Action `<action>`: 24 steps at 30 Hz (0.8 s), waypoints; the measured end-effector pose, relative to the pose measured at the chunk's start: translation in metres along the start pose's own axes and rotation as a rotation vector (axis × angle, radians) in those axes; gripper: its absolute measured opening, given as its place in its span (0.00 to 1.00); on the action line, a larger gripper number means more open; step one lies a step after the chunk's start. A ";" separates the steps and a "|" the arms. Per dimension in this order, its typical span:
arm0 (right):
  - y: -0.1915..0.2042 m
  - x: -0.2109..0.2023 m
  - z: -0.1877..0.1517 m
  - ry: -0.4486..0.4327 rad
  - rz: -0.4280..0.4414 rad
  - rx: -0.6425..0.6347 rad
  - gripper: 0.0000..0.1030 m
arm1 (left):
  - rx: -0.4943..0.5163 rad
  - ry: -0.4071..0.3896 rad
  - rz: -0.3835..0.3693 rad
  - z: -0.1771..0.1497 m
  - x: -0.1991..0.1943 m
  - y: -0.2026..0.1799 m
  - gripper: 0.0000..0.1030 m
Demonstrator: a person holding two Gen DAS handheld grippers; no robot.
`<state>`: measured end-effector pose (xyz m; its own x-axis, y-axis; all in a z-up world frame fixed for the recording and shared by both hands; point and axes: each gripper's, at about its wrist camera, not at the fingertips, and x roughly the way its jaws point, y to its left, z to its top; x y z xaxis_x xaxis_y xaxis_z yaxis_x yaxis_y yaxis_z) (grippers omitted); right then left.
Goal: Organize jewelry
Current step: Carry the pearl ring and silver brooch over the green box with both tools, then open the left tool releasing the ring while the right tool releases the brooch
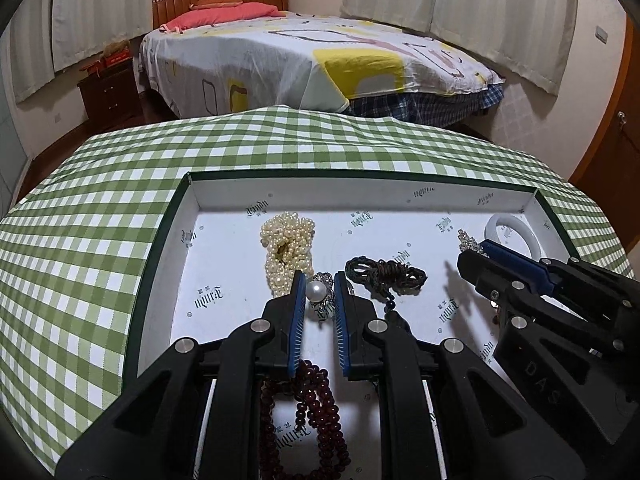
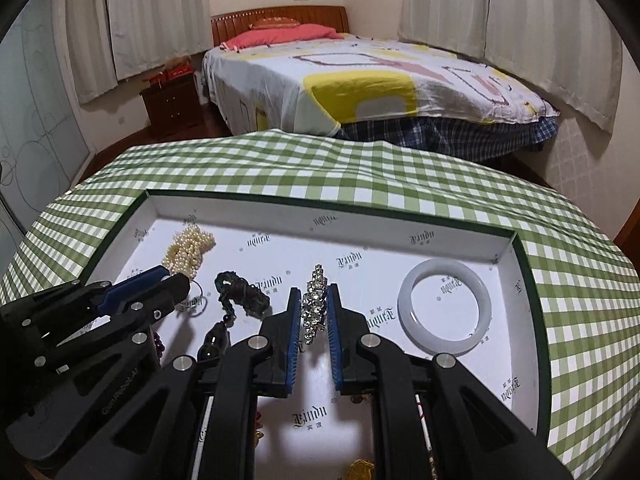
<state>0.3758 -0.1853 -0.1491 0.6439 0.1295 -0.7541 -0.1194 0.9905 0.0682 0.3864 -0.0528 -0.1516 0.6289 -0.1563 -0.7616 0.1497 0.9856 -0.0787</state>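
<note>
A white-lined shallow box (image 1: 360, 196) (image 2: 340, 210) on the checked cloth holds the jewelry. My left gripper (image 1: 320, 280) has its jaws on either side of a silver pearl brooch (image 1: 317, 290), a small gap on each side. My right gripper (image 2: 314, 294) has its jaws around a rhinestone hair clip (image 2: 314, 304), also with small gaps. A pearl strand (image 1: 286, 250) (image 2: 188, 248), a dark cord necklace (image 1: 386, 274) (image 2: 240, 292), a white jade bangle (image 2: 444, 306) (image 1: 512, 232) and dark red beads (image 1: 316, 404) lie in the box.
The green checked tablecloth (image 1: 100, 220) (image 2: 560, 240) surrounds the box. A bed (image 1: 300, 56) and a nightstand (image 1: 108, 92) stand beyond the table. Gold pieces (image 2: 362, 470) lie at the box's near edge under my right gripper.
</note>
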 end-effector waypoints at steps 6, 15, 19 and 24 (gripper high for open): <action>0.000 0.003 0.000 0.022 -0.001 0.005 0.16 | -0.014 0.019 -0.002 0.002 0.005 0.000 0.14; 0.001 -0.001 -0.001 0.009 -0.007 0.004 0.31 | -0.023 0.018 0.006 0.002 0.003 0.003 0.35; 0.000 -0.004 -0.002 -0.007 -0.009 0.010 0.32 | -0.022 0.012 0.009 0.001 -0.001 0.003 0.40; -0.003 -0.013 -0.004 -0.047 -0.029 0.020 0.40 | -0.037 -0.003 0.008 -0.003 -0.010 0.007 0.48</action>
<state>0.3642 -0.1899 -0.1422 0.6820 0.1027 -0.7241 -0.0856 0.9945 0.0605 0.3787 -0.0440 -0.1464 0.6319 -0.1489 -0.7606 0.1165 0.9885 -0.0968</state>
